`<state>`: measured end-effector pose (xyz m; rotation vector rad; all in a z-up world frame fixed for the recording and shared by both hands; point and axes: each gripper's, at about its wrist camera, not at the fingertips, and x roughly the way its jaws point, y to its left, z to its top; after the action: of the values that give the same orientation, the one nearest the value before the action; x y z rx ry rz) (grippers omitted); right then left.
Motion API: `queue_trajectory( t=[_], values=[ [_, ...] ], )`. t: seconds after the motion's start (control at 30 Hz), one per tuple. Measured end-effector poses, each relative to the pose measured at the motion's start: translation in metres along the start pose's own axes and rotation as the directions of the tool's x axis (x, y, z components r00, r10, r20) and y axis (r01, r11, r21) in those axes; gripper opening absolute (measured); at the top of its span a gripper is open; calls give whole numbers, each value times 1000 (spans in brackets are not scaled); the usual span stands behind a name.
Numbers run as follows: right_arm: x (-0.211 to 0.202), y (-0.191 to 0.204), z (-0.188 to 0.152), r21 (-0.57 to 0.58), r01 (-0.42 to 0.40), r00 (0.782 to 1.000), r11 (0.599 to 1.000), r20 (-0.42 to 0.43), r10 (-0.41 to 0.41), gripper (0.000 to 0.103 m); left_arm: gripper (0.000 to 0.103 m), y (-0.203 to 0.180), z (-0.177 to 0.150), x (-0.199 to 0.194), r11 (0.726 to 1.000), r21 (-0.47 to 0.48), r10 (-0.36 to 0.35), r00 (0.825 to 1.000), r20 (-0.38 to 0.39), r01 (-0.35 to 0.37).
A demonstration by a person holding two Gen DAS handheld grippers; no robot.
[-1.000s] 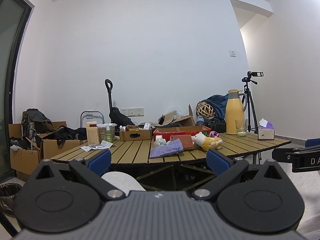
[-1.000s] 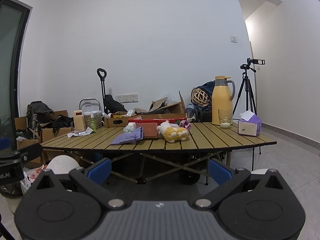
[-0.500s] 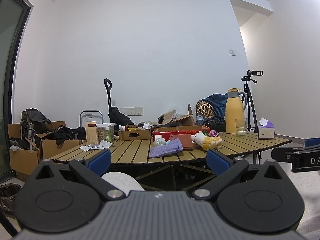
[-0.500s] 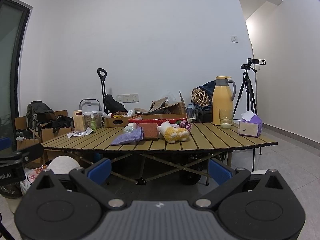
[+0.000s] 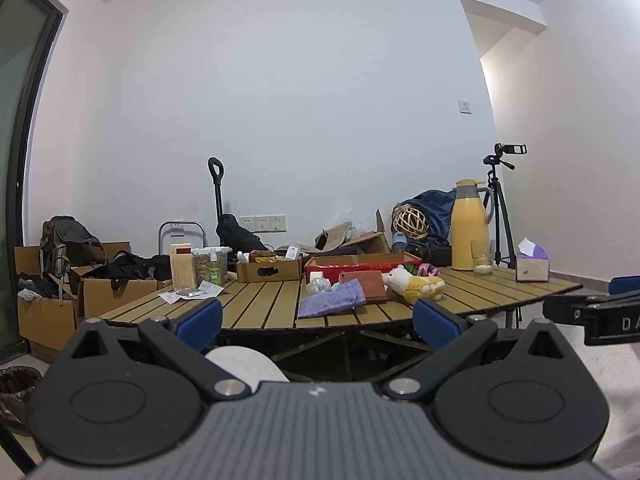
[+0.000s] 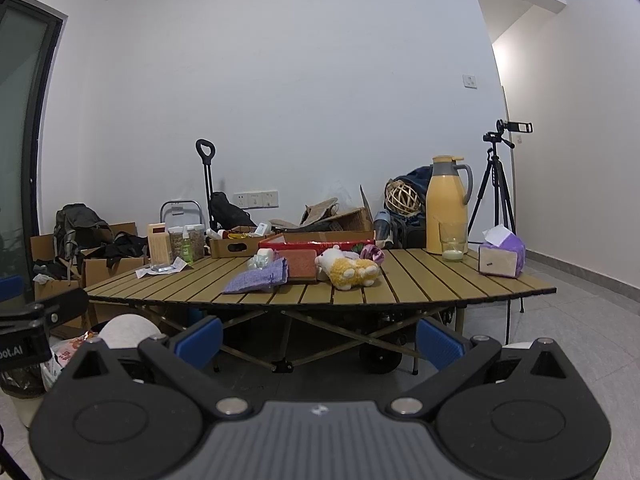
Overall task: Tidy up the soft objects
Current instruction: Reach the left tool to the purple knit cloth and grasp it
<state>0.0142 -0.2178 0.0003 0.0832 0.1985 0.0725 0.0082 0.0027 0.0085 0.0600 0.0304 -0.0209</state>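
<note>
A slatted wooden table [image 5: 260, 304] [image 6: 432, 280] stands ahead of both grippers. On it lie a purple cloth pouch [image 5: 330, 304] [image 6: 258, 278], a red-brown pad [image 5: 370, 286] [image 6: 302, 265], a white and yellow plush toy [image 5: 414, 284] [image 6: 348, 268], and a red tray [image 5: 360, 264] [image 6: 316, 245] behind them. My left gripper [image 5: 318, 322] is open and empty, short of the table's near edge. My right gripper [image 6: 318, 340] is open and empty, farther back and lower than the tabletop.
A yellow thermos [image 6: 446, 204], a glass [image 6: 453, 242] and a tissue box [image 6: 502, 256] stand at the table's right. A cardboard box [image 6: 234, 245], jars and papers sit at its left. Boxes and bags [image 5: 68, 264] line the left wall; a tripod [image 6: 496, 184] stands far right.
Both views have shifted only slightly; the table looks a touch nearer. Both grippers have stayed open and empty.
</note>
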Motion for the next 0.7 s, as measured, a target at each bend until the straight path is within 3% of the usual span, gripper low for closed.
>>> queue_trajectory(
  t=[0.17,0.37,0.47,0.6,0.7],
  values=[
    [27,-4,16,-31,13,998,999,63,-11,103,103,8,11,33,999,-29,-19,1000,22,19],
    [102,-22,24,14,-48,993,999,111,47,103,103,7,13,102,999,-19,-29,999,42,30],
    [155,-34,31,50,-114,993,992,7,114,103,103,10,13,153,999,-20,-48,999,-18,47],
    [224,-34,37,26,-104,994,994,-22,105,103,103,19,5,235,998,-11,-56,992,-111,55],
    [282,-29,44,42,-127,989,991,-68,130,103,103,36,-1,305,995,-85,-67,979,-193,51]
  ],
)
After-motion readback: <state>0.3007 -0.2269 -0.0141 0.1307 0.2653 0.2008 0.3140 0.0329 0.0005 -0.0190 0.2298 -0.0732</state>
